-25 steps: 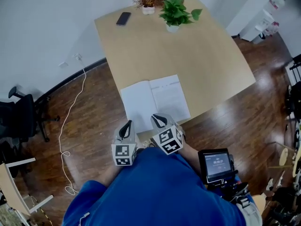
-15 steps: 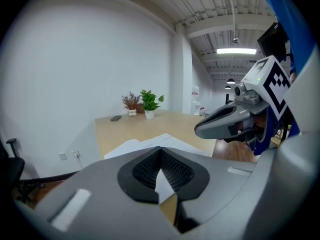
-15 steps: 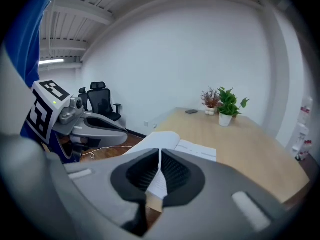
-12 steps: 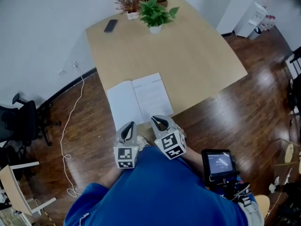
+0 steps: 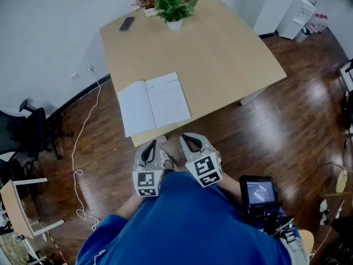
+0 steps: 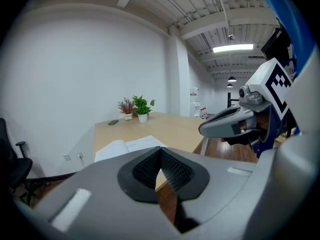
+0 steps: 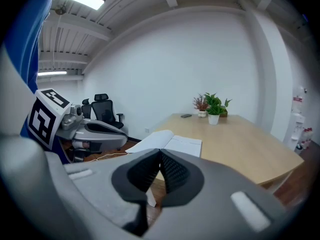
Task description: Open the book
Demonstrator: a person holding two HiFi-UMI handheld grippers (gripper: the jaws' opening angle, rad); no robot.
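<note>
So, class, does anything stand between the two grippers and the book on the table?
Nothing visible does. The open book lies by the near edge of the table. The left gripper and right gripper, jaws together and empty, hang just short of that edge. The green potted plant and phone sit at the far end.

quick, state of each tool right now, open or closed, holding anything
Left tool: closed, holding nothing.
Right tool: closed, holding nothing.
</note>
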